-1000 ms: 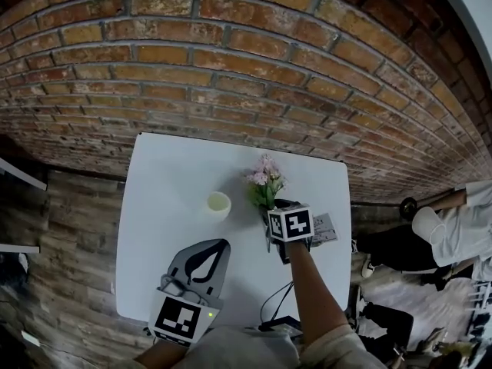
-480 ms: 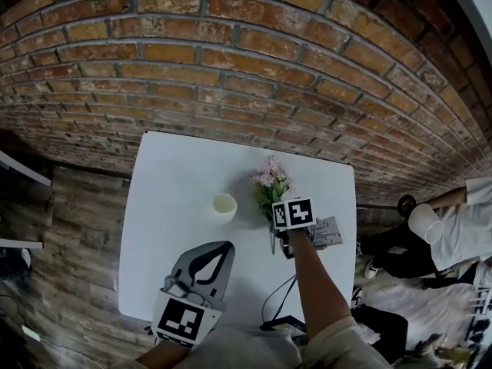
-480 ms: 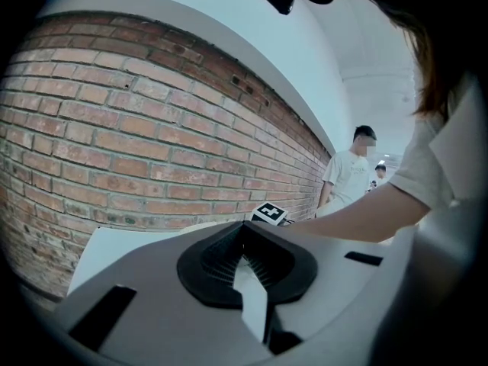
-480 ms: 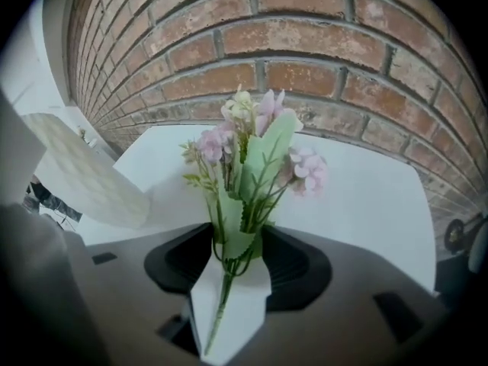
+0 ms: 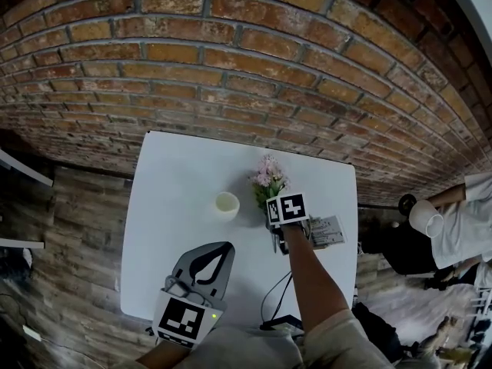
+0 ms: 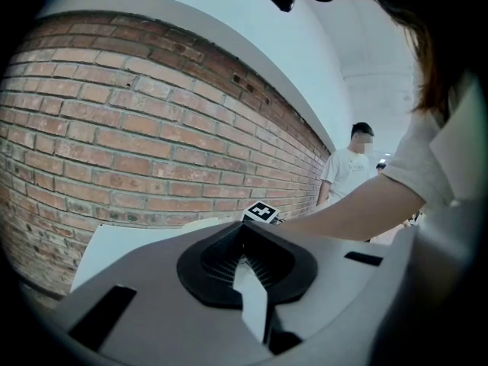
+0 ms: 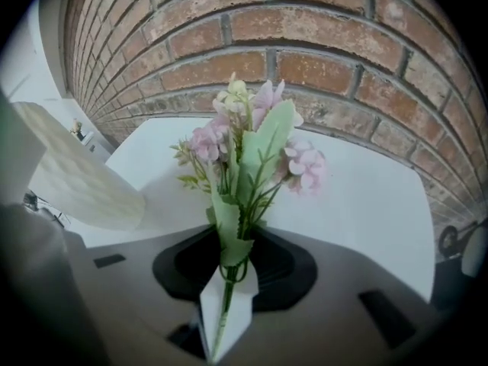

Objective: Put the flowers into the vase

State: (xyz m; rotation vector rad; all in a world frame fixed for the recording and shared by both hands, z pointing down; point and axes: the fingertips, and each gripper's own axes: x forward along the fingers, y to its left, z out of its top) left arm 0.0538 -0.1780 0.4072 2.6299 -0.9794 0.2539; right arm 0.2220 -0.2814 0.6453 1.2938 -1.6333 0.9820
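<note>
Standing against a red brick wall, a white square table is filling the middle of the head view. A bunch of pink artificial flowers with green leaves is lying on its far right part, blooms toward the wall. A cream round vase is standing upright just left of them, not touching them. The right gripper is pointing steeply down at the near end of the bunch, its marker cube facing up, with a small printed card lying just to its right. The left gripper is hanging over the near left part of the table, well apart from vase and flowers. A black cable is trailing toward the near edge, and a person in a white shirt is showing at the right edge, beyond the table. In the left gripper view, the ribbed black pads are meeting at their tips with nothing between them, and the right forearm is reaching across toward the wall. In the right gripper view, the green stems are running down the narrow gap between the jaws, which have just been closing and are now clamping them. The blooms are fanning out beyond the fingertips, with the vase looming at the left.
</note>
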